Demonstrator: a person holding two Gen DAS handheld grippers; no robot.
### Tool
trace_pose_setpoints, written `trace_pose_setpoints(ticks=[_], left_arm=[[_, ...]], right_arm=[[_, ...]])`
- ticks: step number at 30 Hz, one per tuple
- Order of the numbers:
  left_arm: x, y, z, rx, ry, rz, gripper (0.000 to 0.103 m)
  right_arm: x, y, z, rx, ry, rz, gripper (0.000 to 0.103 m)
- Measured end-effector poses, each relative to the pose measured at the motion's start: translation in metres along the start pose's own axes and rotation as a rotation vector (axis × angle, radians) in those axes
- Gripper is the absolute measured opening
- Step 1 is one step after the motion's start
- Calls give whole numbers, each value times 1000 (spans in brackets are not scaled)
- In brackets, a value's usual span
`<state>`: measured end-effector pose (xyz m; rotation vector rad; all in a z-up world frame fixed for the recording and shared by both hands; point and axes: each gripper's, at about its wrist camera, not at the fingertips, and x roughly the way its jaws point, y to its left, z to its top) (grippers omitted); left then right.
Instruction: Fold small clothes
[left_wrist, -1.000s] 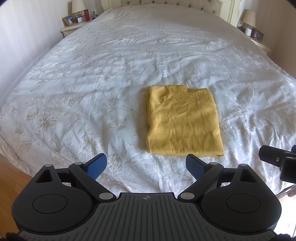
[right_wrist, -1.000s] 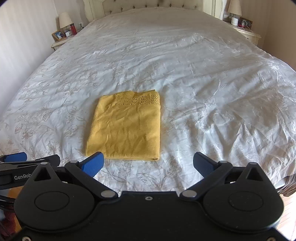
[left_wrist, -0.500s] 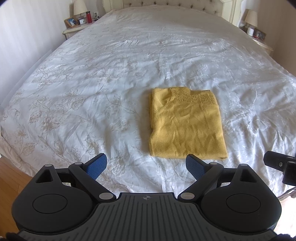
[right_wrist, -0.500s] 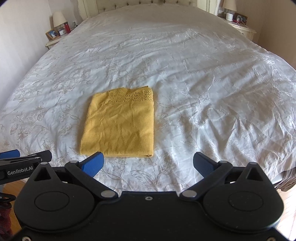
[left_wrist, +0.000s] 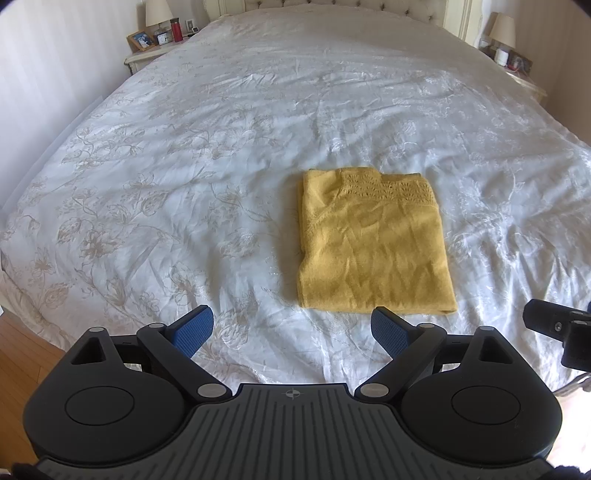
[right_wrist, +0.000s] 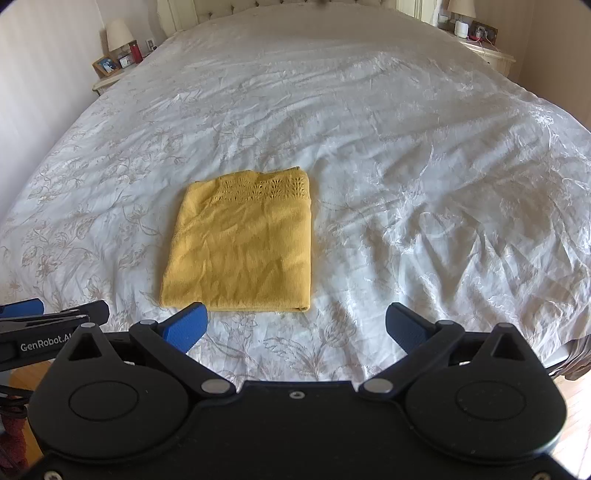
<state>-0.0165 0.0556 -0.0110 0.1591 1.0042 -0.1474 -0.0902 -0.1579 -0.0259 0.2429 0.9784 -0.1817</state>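
1. Yellow knit top (left_wrist: 373, 254) lies folded into a neat rectangle on the white floral bedspread (left_wrist: 184, 184), near the foot end & about mid-width; lace-pattern band runs along its far edge
2. Left gripper (left_wrist: 291, 326) hangs over the foot of the bed w/ jaws spread wide, nothing between the blue pads (left_wrist: 194, 328); top sits ahead & a bit to the right, right pad just short of its near edge in the left wrist view, not touching
3. Right gripper (right_wrist: 295, 325) likewise wide apart & empty; top is ahead on its left side (right_wrist: 240, 247), near edge just past the left pad
4. Left gripper also shows at the left edge of the right wrist view (right_wrist: 55, 317)
5. Background: nightstand w/ lamp (left_wrist: 157, 14), photo frame & red bottle (left_wrist: 176, 29) at far left; 2nd lamp (left_wrist: 502, 27) far right; tufted headboard (left_wrist: 332, 5) at the top; wood floor (left_wrist: 22, 347) bottom left
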Motion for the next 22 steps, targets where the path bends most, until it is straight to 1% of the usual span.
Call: trace_pose_setpoints(ticks=[22], left_arm=[[10, -10, 7, 17, 16, -8, 93]], right_arm=[[6, -5, 2, 18, 9, 7, 102]])
